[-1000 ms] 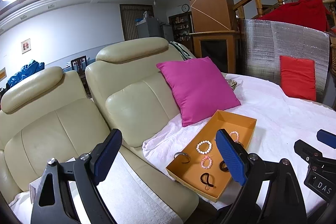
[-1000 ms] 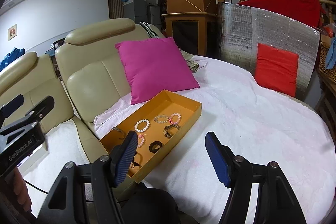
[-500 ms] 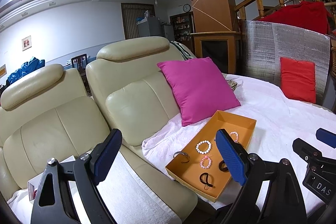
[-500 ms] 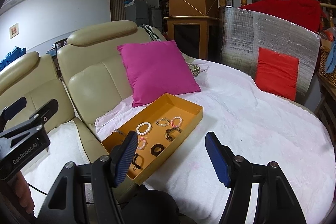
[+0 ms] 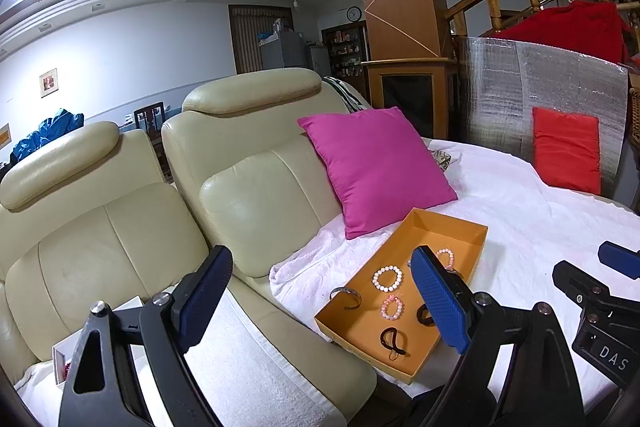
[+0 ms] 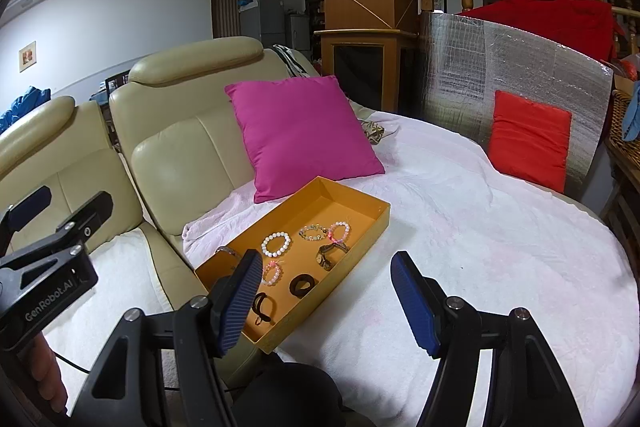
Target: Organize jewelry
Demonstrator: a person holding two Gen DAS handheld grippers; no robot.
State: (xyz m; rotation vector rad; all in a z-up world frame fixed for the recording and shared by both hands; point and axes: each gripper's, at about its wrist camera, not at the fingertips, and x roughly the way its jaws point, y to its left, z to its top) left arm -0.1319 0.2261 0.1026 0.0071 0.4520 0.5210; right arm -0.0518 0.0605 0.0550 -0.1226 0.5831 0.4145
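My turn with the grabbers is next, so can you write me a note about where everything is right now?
Left gripper: open, holding nothing, hovering by the sofa seat.
Right gripper: open, holding nothing, above the white cloth.
Jewelry: all in the orange tray on the cloth, in front of the pink cushion. Inside: a white bead bracelet, pink bead bracelets, a watch, a black ring band, a black cord loop and a metal bangle.
Done: nothing picked up yet.
Left: sort the pieces. A small white box sits on the seat at the left.
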